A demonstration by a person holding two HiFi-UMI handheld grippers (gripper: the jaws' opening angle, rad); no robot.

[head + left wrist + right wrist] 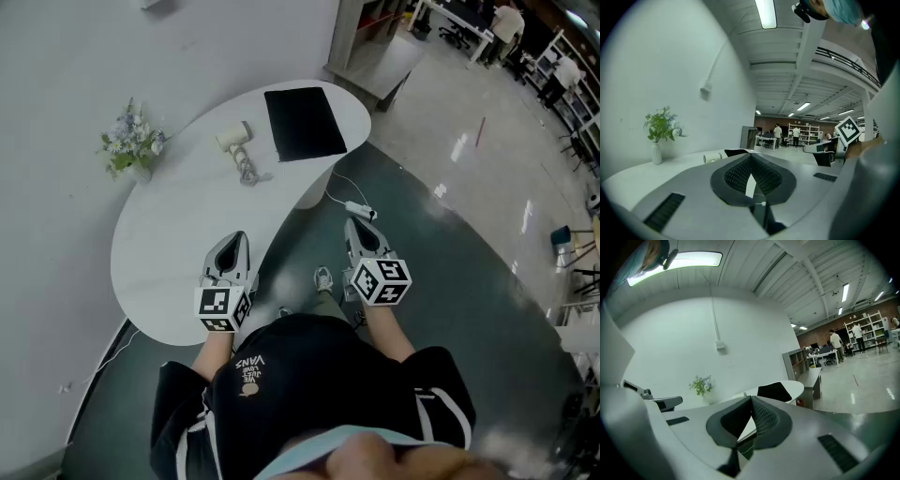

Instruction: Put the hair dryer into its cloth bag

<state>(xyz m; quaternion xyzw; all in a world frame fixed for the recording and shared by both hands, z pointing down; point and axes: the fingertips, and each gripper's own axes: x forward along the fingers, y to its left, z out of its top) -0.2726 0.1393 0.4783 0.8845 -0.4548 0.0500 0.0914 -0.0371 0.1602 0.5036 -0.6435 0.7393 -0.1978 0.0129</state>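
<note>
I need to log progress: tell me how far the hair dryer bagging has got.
Nothing is done yet: the hair dryer lies on the white table beside the flat black cloth bag, not in it. Nothing is in hand: the left gripper and right gripper are shut, empty, short of both. Left: grasp the dryer, open the bag, slip it in.
</note>
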